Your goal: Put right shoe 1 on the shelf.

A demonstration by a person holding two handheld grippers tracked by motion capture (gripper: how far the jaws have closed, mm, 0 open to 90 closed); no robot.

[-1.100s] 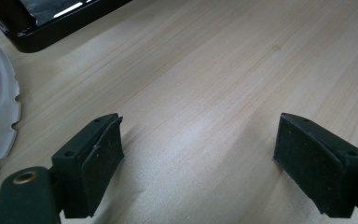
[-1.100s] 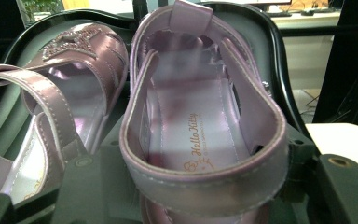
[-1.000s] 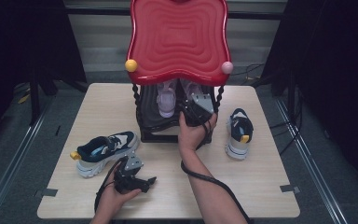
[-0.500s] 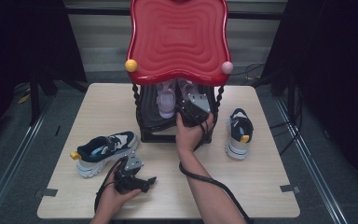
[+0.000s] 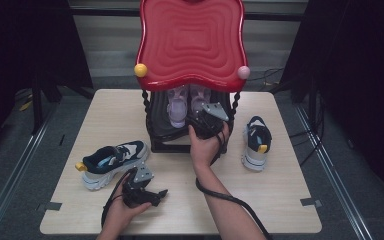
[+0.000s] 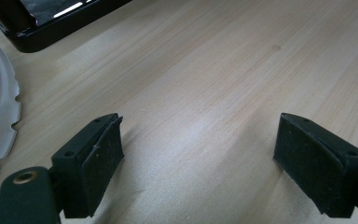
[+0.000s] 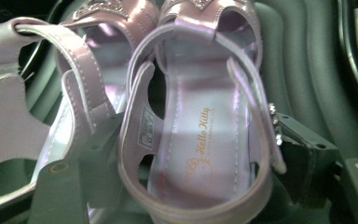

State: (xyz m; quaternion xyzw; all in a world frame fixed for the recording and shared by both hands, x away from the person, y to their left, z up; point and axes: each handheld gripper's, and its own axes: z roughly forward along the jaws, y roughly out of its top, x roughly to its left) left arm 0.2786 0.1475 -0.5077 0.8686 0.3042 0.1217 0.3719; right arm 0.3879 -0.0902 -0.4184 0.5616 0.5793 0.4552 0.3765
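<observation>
Sandals, pale lilac and glossy, lie side by side on the dark shelf of the rack [image 5: 155,130] under its red top [image 5: 190,45]. The right sandal [image 7: 200,140] has a thin heel strap, a small buckle and gold print on its insole; the left sandal [image 7: 74,93] sits just beside it. The right gripper [image 5: 206,124] straddles the right sandal's heel; its jaws have just been opening, pads now off the strap. The left gripper [image 5: 147,192] rests on the table [image 5: 290,200], jaws wide and empty. Sneakers lie either side of the rack.
</observation>
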